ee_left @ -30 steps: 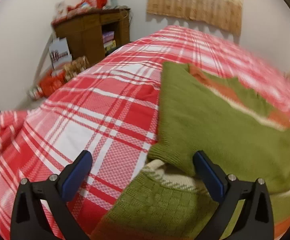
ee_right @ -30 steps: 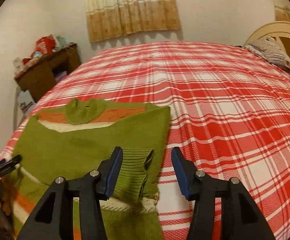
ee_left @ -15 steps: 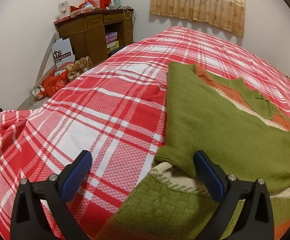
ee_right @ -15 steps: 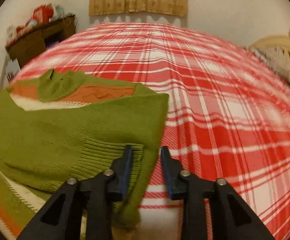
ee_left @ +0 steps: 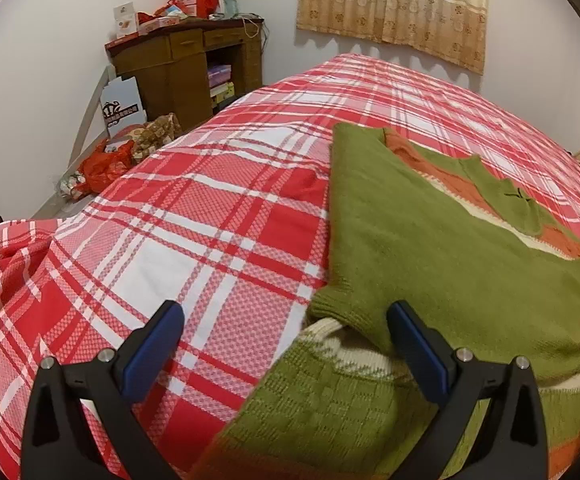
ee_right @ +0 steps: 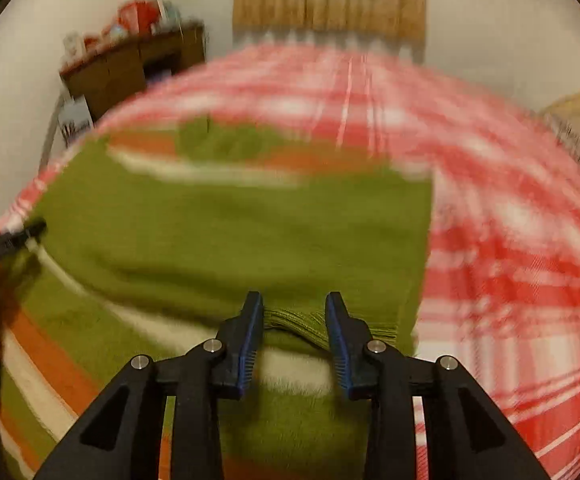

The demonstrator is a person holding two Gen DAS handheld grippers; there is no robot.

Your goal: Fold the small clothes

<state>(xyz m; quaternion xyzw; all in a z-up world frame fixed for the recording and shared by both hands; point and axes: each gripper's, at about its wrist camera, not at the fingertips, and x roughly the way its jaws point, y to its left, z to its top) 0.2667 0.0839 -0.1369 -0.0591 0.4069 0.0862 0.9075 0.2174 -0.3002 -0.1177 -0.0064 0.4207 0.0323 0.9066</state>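
A: 2 views, and only one has changed. The right hand-held gripper was well open a second ago with the sleeve's ribbed cuff between its fingers; its jaws have just been closing and now stand narrow around that cuff. The cuff bunches in the gap, but with this much blur I cannot say the pads truly press on it.

B: And the picture is smeared, so that hand is on the move?

A: Yes, it has swung in over the green sweater, which lies on the plaid bed with both sleeves already folded across the body. I judge it is re-taking or tidying the right sleeve, so the fold is partway.

B: What about the left hand-held gripper?

A: Wide apart, holding nothing, and unmoved. The other sleeve's cuff lies between its fingers, untouched.

B: What does each view add?

A: The left one is sharp: it shows the collar, the orange stripe and the checked hem. Only the right one shows the closing jaws, plus the left tool's tip at the sweater's edge.
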